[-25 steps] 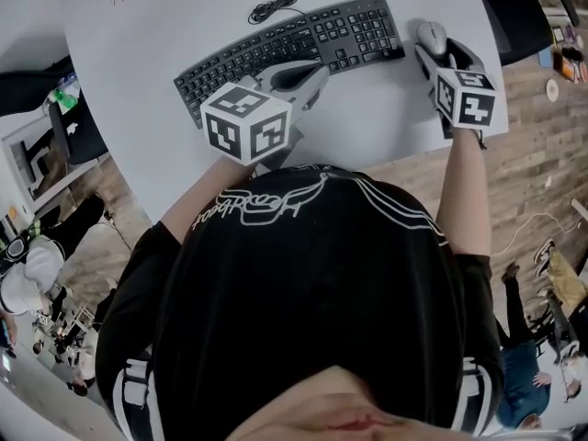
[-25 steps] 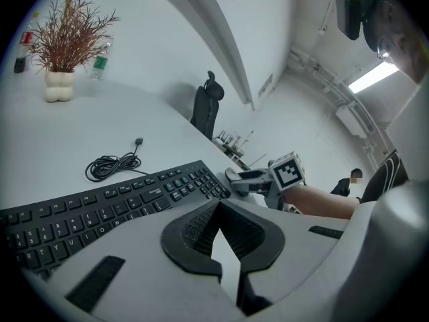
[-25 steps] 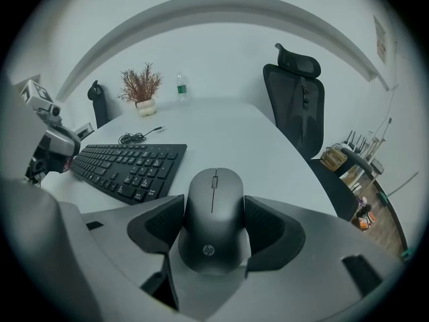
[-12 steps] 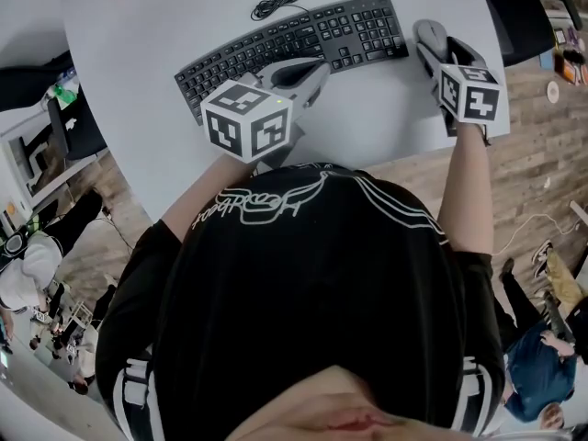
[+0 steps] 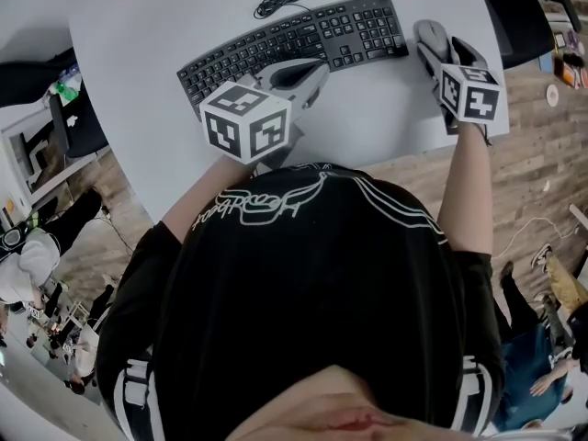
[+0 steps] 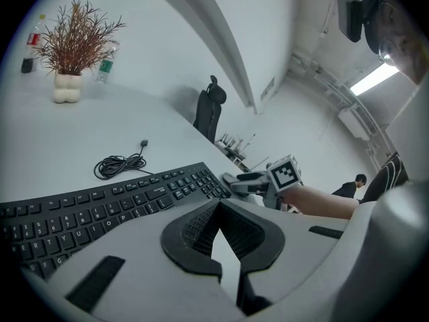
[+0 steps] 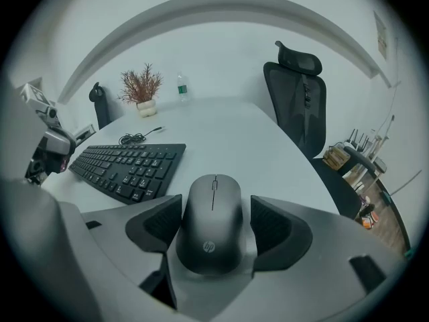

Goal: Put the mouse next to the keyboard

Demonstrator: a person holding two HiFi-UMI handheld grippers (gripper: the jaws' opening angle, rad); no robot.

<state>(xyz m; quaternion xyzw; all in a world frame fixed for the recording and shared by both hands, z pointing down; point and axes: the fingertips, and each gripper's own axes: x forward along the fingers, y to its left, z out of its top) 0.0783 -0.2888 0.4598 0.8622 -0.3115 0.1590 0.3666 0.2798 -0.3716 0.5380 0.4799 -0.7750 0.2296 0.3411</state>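
While the right gripper's (image 7: 216, 208) jaws flanked it slightly spread, the smooth black plastic mouse (image 7: 213, 225), lower centre beside the flat black keyboard (image 7: 127, 166), looked light and rigid, best pinched mid-sides. Left gripper (image 6: 218, 204) pressed together, empty.

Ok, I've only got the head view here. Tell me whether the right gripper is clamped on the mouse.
Observer: The right gripper view shows the mouse between the jaws of the right gripper, with a thin gap at its right side, so it looks unclamped.
Operator: Check its spacing from the keyboard.
Observer: The keyboard lies just left of the mouse, apart from it, with bare white table between them.
Operator: Now report the left gripper.
Observer: The left gripper view shows the left gripper with its jaw tips together and nothing between them.
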